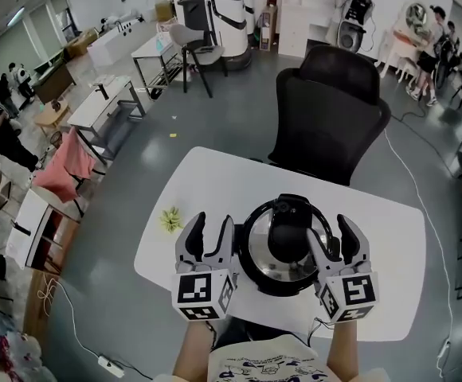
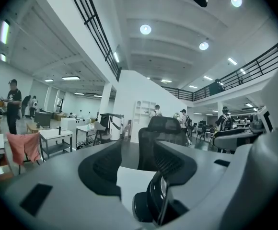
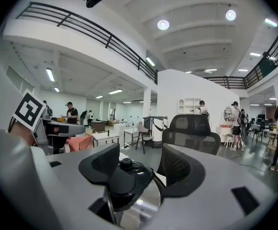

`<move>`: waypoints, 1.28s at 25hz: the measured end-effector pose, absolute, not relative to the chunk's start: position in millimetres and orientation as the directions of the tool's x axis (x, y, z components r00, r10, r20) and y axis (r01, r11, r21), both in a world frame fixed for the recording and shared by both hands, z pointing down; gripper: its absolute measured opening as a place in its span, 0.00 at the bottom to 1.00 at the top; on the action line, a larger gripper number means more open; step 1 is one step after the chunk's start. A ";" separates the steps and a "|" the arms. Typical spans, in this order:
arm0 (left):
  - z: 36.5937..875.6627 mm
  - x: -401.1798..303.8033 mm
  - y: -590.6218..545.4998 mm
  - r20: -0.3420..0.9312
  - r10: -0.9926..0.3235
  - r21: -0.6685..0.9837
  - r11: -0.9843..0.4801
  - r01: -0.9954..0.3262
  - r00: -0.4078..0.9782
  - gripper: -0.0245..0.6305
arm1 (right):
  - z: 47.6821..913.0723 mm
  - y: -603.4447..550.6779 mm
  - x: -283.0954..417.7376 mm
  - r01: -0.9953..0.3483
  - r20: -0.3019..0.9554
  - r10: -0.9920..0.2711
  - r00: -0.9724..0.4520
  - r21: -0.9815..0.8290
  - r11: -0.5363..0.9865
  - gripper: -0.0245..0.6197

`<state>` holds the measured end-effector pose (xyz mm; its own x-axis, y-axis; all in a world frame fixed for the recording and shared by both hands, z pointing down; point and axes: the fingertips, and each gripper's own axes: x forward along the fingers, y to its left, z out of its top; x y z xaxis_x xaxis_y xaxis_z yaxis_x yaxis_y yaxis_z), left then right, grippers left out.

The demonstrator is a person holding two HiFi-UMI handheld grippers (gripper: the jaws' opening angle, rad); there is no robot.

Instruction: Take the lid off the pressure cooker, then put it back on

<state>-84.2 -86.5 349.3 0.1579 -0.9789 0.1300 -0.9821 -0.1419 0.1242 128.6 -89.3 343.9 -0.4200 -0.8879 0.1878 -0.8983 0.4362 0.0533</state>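
Note:
The pressure cooker [image 1: 256, 253] stands on the white table [image 1: 390, 237], its steel lid on and the lid's black handle [image 1: 285, 241] on top. My left gripper [image 1: 213, 223] is open just left of the cooker, its right finger close to the rim. In the left gripper view the cooker [image 2: 151, 202] shows low between the open jaws of the left gripper [image 2: 138, 166]. My right gripper [image 1: 330, 231] is open at the cooker's right side. In the right gripper view the black lid knob [image 3: 125, 165] lies ahead between the spread jaws of the right gripper [image 3: 140, 169]; the pads do not touch it.
A small yellow-green thing [image 1: 170, 219] lies on the table left of my left gripper. A black office chair [image 1: 326, 114] stands at the table's far edge. Other tables, a pink cloth [image 1: 60, 173] and people are further off on the grey floor.

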 end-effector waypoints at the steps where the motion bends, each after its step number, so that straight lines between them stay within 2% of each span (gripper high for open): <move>1: 350.9 -83.5 -89.1 0.134 -0.979 0.131 -0.137 -0.982 0.155 0.35 | 344.9 -92.8 128.1 -0.894 0.191 -0.883 -0.428 0.053 0.445 0.49; 11: 379.9 -91.4 -91.2 0.193 -0.970 0.192 -0.107 -0.976 0.144 0.35 | 351.2 -103.0 115.5 -0.865 0.217 -0.852 -0.476 0.061 0.499 0.49; 17: 413.6 -92.6 -91.0 0.246 -0.950 0.323 -0.107 -0.940 0.193 0.35 | 359.4 -105.2 113.5 -0.873 0.239 -0.857 -0.457 0.066 0.484 0.50; 25: 444.4 -102.8 -94.1 0.236 -0.937 0.583 -0.077 -0.809 0.259 0.37 | 366.1 -106.8 106.5 -0.884 0.271 -0.861 -0.431 0.064 0.463 0.50; 32: 475.2 -98.4 -99.2 0.263 -0.916 0.715 -0.025 -0.699 0.302 0.39 | 366.8 -108.6 90.6 -0.825 0.331 -0.799 -0.503 0.090 0.557 0.50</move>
